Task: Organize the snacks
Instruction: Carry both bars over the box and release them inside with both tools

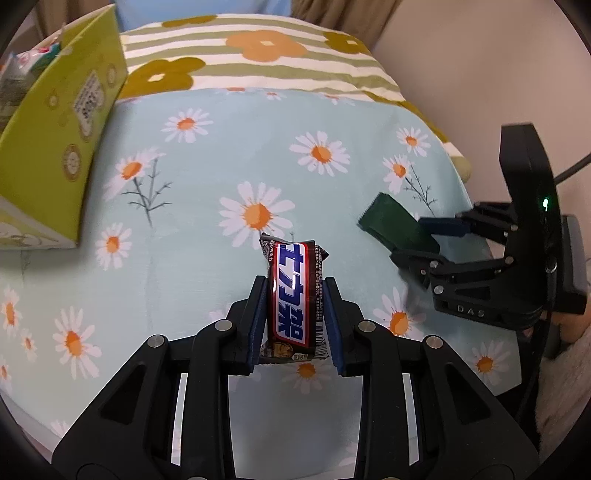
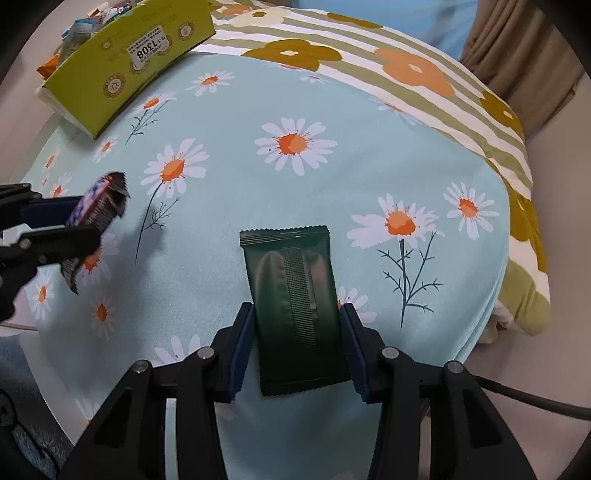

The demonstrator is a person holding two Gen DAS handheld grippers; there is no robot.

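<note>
A brown chocolate bar (image 1: 291, 299) with a red, white and blue label hangs above the daisy cloth, and my left gripper (image 1: 295, 284) is shut on its sides. From the right wrist view the same bar (image 2: 98, 203) and left gripper (image 2: 74, 221) sit at the left edge. A dark green snack packet (image 2: 291, 280) lies flat on the cloth. My right gripper (image 2: 297, 310) is shut on it, a blue pad pressing each long edge. In the left wrist view the right gripper (image 1: 417, 240) holds that green packet (image 1: 388, 218) at the right, low over the cloth.
An open yellow-green cardboard box (image 2: 122, 62) stands at the far left with several wrapped snacks (image 2: 81, 26) inside; it shows as the box (image 1: 55, 122) in the left view. The pale blue daisy cloth (image 2: 332, 184) covers a round table; a striped flowered cloth (image 2: 424, 74) lies behind.
</note>
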